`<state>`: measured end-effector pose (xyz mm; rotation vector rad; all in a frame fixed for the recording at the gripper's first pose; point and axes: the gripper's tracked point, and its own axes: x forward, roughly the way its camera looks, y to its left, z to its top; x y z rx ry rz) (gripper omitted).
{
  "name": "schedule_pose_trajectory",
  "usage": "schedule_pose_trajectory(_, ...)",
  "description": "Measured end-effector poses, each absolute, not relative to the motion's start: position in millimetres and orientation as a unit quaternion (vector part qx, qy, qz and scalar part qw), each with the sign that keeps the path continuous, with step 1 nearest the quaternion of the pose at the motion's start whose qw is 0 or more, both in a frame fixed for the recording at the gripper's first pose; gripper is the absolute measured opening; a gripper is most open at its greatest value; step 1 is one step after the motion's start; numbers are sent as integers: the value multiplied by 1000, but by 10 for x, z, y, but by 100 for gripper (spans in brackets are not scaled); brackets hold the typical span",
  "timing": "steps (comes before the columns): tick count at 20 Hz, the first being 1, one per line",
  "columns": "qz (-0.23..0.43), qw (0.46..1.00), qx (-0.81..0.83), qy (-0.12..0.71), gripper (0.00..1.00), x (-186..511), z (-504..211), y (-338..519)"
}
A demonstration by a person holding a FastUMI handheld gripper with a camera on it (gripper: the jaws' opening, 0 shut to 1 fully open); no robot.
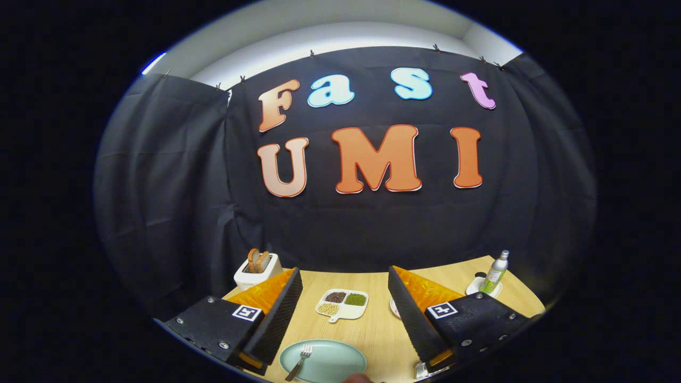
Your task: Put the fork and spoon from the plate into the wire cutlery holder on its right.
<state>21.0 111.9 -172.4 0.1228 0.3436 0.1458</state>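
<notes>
A pale green plate (pixel 332 364) lies on the wooden table (pixel 380 330), low between the bases of my fingers. A metal fork (pixel 301 360) rests on the plate's left side, tines pointing away from me. A small brown tip (pixel 358 378) shows at the plate's near rim; I cannot tell what it is. A bit of a metal wire holder (pixel 424 370) peeks out to the right of the plate, mostly hidden behind my right finger. My gripper (pixel 345 279) is open and raised above the table, with nothing between its fingers.
A white divided dish (pixel 342 304) with beans sits beyond the plate, between my fingers. A white toaster (pixel 258 268) with bread stands at the back left. A green bottle (pixel 496 274) stands on a saucer at the back right.
</notes>
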Motion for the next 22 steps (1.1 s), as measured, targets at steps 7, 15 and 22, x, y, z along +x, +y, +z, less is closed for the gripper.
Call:
schedule_pose_trajectory(7,98,965,53,236,97,225,-2114,1659)
schedule_pose_trajectory(15,140,867,9,478,97,-399,-3364,1975)
schedule_pose_trajectory(22,169,756,38,631,96,-927,-4096,2263)
